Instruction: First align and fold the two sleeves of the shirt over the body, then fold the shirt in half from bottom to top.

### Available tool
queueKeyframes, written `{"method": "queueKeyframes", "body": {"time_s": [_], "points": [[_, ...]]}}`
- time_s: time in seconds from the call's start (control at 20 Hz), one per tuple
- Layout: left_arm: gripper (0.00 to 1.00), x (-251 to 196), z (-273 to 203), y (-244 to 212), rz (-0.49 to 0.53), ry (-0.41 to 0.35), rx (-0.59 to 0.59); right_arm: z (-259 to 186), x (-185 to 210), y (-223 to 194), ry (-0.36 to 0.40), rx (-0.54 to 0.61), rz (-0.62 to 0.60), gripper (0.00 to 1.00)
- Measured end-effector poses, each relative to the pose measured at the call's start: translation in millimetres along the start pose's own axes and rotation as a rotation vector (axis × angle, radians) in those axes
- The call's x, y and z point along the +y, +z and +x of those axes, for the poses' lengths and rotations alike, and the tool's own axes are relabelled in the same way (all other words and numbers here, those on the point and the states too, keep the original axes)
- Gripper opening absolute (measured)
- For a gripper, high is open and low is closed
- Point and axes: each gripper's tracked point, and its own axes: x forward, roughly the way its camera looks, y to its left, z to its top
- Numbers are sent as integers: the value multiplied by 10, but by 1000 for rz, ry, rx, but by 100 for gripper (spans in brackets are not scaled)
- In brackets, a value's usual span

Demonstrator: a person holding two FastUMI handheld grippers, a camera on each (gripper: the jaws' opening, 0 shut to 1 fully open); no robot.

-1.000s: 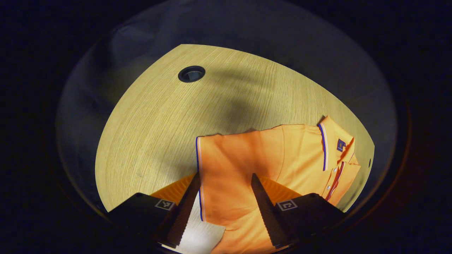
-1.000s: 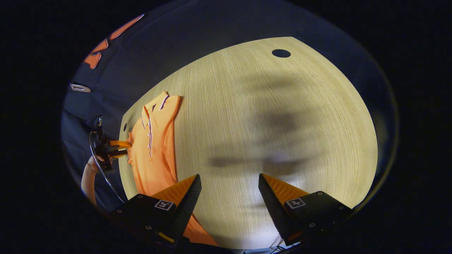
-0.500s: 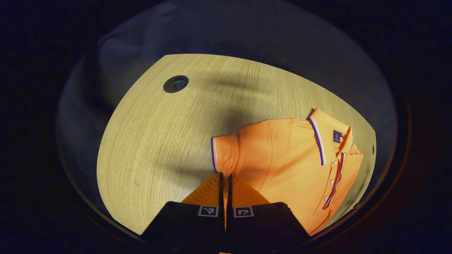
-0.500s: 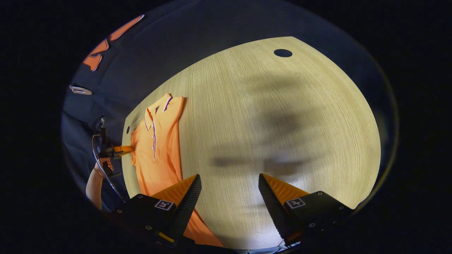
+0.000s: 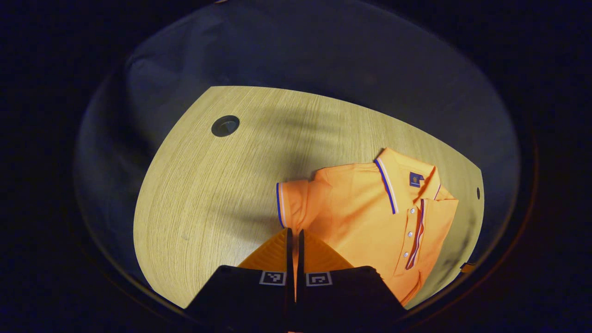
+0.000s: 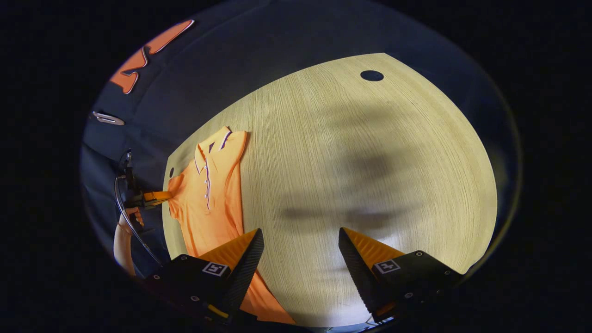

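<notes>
The left gripper [image 5: 294,232] has its jaws pressed together on the sleeve [image 5: 292,203] of the orange polo shirt [image 5: 370,212] — the striped cuff bunched just past the fingertips. The right gripper [image 6: 299,238] hangs with jaws wide apart over bare wooden table [image 6: 370,175], holding nothing. The shirt lies flat near the table's edge, collar [image 5: 411,180] and buttons up; a round cable hole [image 5: 225,125] sits well apart from it.

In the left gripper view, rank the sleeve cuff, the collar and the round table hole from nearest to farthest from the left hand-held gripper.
1. Sleeve cuff, just ahead of the left hand-held gripper.
2. Collar, farther off to the right.
3. Table hole, far ahead to the left.
</notes>
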Motion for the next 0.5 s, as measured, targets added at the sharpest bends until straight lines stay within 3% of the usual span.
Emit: {"method": "queueKeyframes", "body": {"time_s": [0.3,0.4,0.45,0.5], "points": [[5,-773,-224,-203,-53,-159,48,-58,66,-35,12,-8,-12,99],[30,-1123,-333,-247,-60,-266,65,-69,111,-54,14,-10,-16,99],[56,-1285,-381,-268,-63,-318,66,-77,128,-62,14,-11,-19,99],[70,-1413,-434,-303,-58,-360,72,-71,149,-66,12,-11,-21,99]]}}
